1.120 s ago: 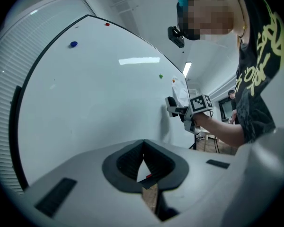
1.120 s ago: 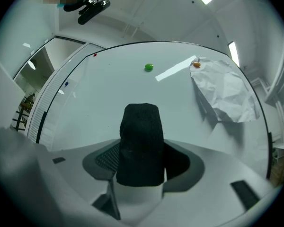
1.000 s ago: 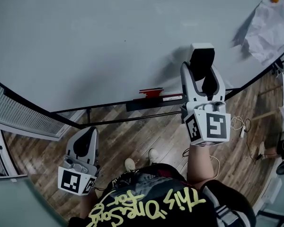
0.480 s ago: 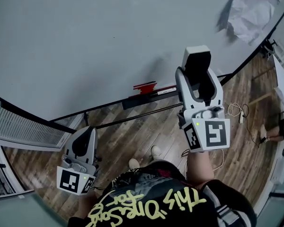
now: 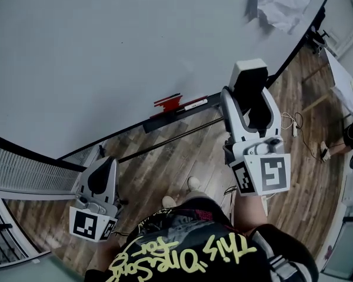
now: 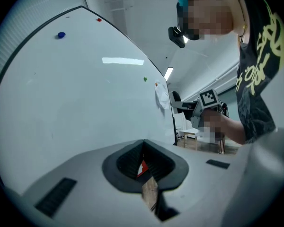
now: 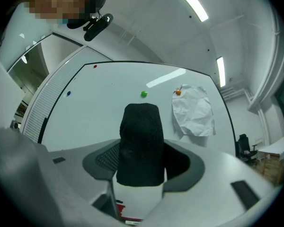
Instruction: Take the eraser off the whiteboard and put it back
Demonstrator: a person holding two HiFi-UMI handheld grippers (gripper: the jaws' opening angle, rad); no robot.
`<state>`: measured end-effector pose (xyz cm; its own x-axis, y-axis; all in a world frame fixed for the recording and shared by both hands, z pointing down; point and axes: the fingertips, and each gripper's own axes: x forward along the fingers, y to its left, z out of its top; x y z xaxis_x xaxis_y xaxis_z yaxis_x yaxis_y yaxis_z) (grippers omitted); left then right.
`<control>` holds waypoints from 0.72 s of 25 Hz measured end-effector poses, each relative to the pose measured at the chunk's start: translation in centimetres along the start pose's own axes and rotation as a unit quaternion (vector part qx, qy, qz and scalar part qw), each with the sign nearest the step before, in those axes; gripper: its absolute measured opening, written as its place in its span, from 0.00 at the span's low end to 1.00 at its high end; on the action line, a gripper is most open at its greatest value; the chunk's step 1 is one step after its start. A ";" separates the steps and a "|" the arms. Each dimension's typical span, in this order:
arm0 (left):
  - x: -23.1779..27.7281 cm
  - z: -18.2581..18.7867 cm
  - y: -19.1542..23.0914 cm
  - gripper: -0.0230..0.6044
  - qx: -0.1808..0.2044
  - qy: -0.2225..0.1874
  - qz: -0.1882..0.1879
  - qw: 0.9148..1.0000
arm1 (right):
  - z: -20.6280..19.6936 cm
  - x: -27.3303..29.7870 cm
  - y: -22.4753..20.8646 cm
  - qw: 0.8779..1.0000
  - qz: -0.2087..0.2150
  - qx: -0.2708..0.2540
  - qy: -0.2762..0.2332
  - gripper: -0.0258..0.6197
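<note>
Eraser (image 7: 141, 145) clamped in the right gripper (image 5: 250, 93) may meet the whiteboard (image 5: 106, 40) tilted, fail to stick and fall; left gripper (image 6: 143, 165) hangs clenched, empty

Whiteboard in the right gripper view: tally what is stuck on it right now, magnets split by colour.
Red magnet: 1
Blue magnet: 1
Green magnet: 1
Orange magnet: 1
Crumpled paper sheet: 1
Eraser on the board: 0, it is held in the right hand-held gripper
Total: 5
</note>
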<state>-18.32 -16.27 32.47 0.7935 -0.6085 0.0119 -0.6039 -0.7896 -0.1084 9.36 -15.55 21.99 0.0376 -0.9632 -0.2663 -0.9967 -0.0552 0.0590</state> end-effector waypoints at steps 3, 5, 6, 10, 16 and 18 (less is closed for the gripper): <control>0.0 0.0 -0.3 0.05 0.001 -0.002 -0.011 1.000 | 0.7 -1.4 -0.3 1.000 -0.011 -0.004 -0.004 0.44; 0.1 -0.1 -0.5 0.05 0.002 -0.003 -0.017 1.000 | 1.1 -2.1 -0.5 1.000 -0.016 -0.003 -0.007 0.44; 0.1 -0.1 -0.6 0.05 0.002 -0.003 -0.020 1.000 | 1.2 -2.5 -0.6 1.000 -0.018 0.000 -0.009 0.44; 0.0 -0.2 -1.3 0.05 0.003 -0.003 -0.030 1.000 | 1.4 -3.9 -0.8 1.000 -0.025 0.000 -0.009 0.44; 0.0 -0.4 -1.9 0.05 0.003 -0.002 -0.039 0.999 | 1.3 -5.0 -0.7 1.000 -0.026 -0.001 -0.005 0.44; -0.1 -0.4 -2.0 0.05 0.003 -0.002 -0.041 0.999 | 1.4 -5.4 -0.7 1.000 -0.027 -0.002 -0.006 0.44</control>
<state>-17.21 -14.70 33.07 0.8407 -0.5412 0.0166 -0.5362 -0.8365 -0.1130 9.71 -9.98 22.04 0.0902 -0.9553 -0.2815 -0.9930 -0.1078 0.0478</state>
